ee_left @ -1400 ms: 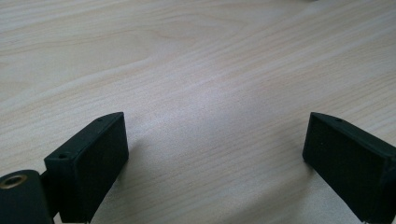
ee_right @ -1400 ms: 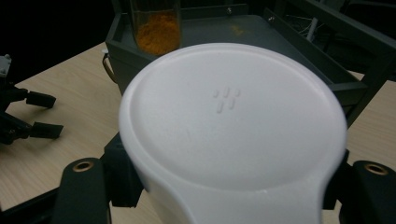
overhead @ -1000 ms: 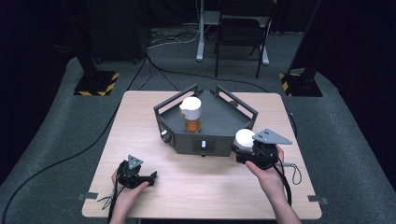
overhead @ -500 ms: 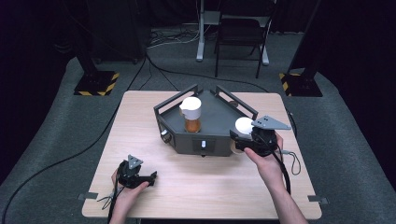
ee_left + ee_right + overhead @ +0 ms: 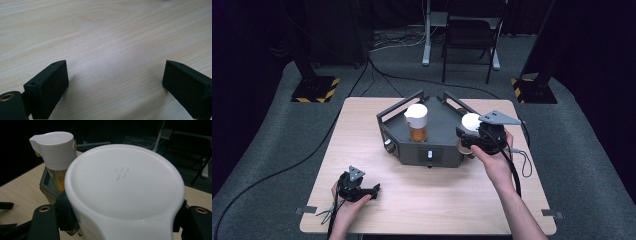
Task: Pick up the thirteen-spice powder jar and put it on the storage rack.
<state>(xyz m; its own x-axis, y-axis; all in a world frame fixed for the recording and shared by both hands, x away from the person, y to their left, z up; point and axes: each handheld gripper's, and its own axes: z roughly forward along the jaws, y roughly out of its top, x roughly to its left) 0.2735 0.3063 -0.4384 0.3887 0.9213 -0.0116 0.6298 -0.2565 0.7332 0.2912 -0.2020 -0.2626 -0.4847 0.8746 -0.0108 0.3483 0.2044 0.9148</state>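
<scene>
Two jars | your right gripper (image 5: 473, 136) clamps white-capped amber jar (image 5: 471, 123) over grey angular rack's (image 5: 439, 150) right edge | left gripper (image 5: 371, 188) open, empty, near table's (image 5: 362, 130) front-left corner | keep jar upright, lower squarely into slot beside other white-capped jar (image 5: 417, 121)

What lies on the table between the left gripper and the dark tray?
Nothing: in the high view, only bare wooden table separates the left gripper from the dark tray.

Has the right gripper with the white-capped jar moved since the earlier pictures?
Yes. The right gripper carried its jar up-table, over the dark tray's right edge.
</scene>
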